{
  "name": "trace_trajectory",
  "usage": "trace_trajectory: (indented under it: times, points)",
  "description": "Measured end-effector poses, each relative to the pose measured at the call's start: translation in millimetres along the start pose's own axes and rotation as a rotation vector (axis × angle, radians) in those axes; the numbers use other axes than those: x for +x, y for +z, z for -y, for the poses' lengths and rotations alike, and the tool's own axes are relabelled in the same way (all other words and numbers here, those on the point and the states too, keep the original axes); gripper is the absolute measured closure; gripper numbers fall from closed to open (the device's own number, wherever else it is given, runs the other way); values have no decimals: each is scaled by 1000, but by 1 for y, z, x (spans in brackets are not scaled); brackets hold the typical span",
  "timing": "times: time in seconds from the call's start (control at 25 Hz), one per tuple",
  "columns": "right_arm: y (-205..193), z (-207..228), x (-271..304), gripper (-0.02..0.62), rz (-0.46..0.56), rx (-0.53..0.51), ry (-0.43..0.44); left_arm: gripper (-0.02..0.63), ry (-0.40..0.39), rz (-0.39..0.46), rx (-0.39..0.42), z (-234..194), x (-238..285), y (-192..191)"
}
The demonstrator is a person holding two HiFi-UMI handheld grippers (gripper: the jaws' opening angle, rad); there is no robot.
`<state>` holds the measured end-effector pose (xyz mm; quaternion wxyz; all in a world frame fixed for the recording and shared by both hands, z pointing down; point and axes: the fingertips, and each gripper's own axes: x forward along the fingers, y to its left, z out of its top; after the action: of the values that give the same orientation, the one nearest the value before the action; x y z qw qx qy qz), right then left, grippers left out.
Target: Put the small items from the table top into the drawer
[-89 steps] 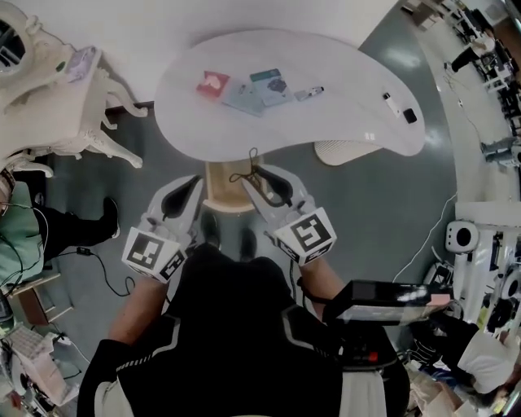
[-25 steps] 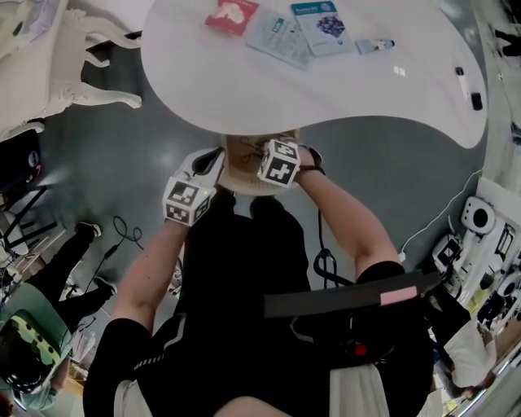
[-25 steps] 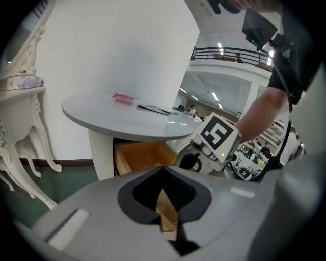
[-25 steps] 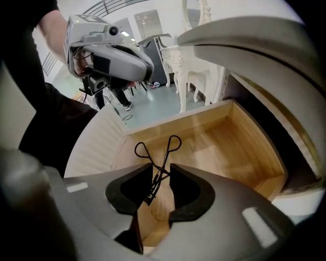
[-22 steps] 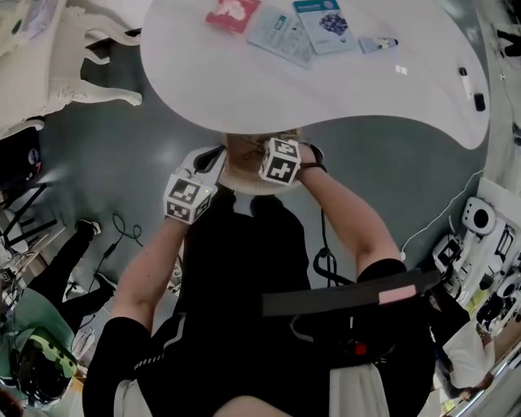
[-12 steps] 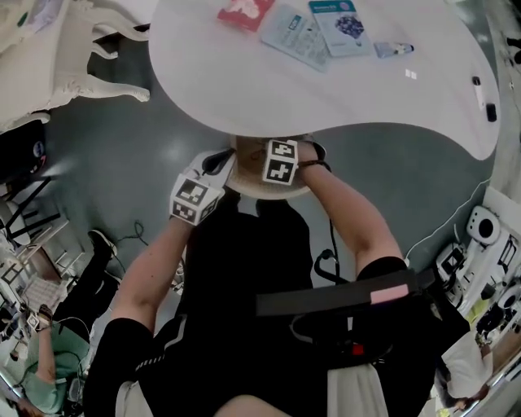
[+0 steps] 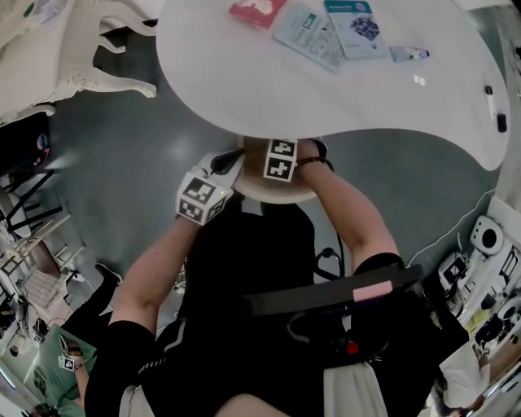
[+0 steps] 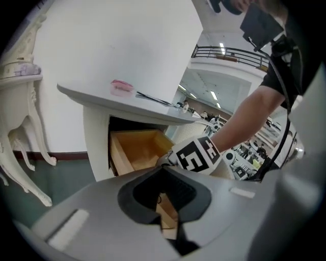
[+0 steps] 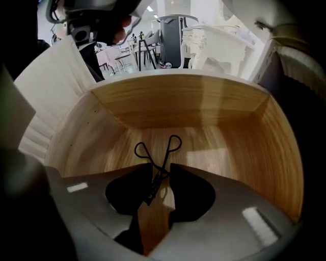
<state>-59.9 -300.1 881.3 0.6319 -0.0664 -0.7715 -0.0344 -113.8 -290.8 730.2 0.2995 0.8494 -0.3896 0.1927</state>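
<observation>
In the head view the open drawer [image 7: 273,191] is mostly covered by the two marker cubes and the person's forearms, and the held thing cannot be seen there. The top edge of that view cuts off the red packet [image 7: 256,10] lying on the tabletop [image 7: 326,98] beside two pale sachets [image 7: 313,37] and a small tube [image 7: 409,54]. The right gripper view shows the right gripper [image 9: 158,171] pointing steeply down into the drawer, its jaws clamped on the straight end of a small black scissor-shaped tool [image 9: 160,155]. The tool's long axis runs from the jaws toward the drawer's far wall, slightly slanted, with its two spread loop handles leading. Whether it touches the wooden floor cannot be told. Bare wood shows all round the tool, and both side walls stand well apart from it. The left gripper [image 8: 164,171] hangs outside the drawer's front, jaw tips together and empty.
</observation>
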Motion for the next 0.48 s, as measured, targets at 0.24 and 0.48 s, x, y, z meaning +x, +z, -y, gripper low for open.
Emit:
trace_trajectory:
  times: [0.24, 0.48]
  points:
    - [2, 3, 8, 482, 3, 11, -13, 606, -8, -6, 4, 3, -3, -9]
    - [0, 5, 8, 460, 2, 27, -22, 606, 4, 18, -46, 3, -13, -9]
